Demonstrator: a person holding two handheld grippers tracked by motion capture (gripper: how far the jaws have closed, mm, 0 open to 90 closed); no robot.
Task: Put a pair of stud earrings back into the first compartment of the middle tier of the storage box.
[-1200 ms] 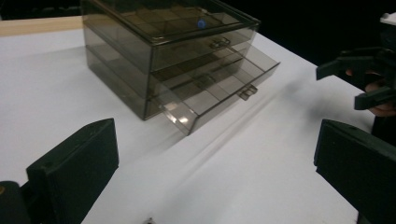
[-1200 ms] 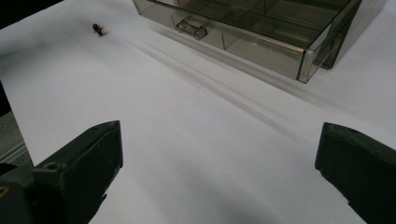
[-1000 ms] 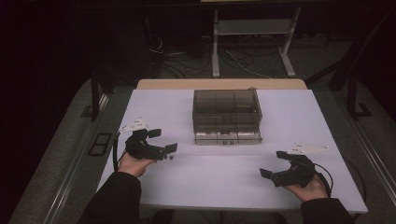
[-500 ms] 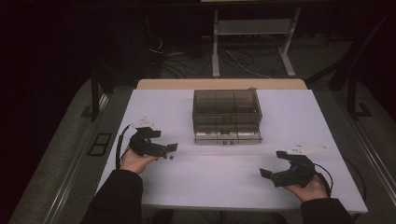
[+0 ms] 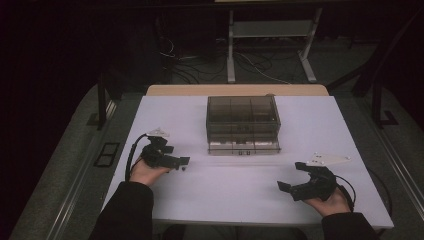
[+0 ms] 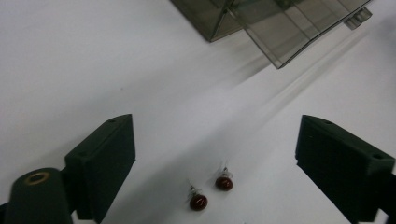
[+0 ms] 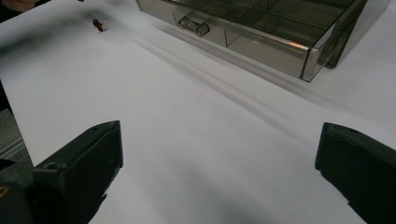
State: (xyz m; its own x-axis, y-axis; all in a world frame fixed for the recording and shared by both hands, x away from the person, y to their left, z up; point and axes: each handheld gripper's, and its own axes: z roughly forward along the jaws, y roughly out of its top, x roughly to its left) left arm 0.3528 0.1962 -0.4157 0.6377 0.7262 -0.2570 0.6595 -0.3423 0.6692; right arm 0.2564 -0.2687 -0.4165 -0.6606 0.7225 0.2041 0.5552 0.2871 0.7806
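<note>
Two small dark red bulbs with thin wire leads, one (image 6: 198, 201) beside the other (image 6: 224, 183), lie on the white table (image 5: 235, 200). They sit just past the tips of my left gripper (image 5: 181, 162). In the left gripper view they lie between and below the jaws of that gripper (image 6: 215, 140). Those jaws have just been closing a little, stand wide apart and touch neither bulb. My right gripper (image 5: 286, 187) rests open near the front right, nothing between its jaws. The right gripper view shows one bulb (image 7: 98, 24) far off.
A smoky clear drawer box (image 5: 243, 117) stands mid-table, its lowest drawer (image 5: 243, 146) pulled out toward me, with a small handle (image 7: 196, 25). White tabletop stretches between the two hands. Cables and a metal stand lie on the floor behind the table.
My left gripper has sunk toward the table and shifted slightly, ending over the red bulbs. The right gripper and the box have kept still.
</note>
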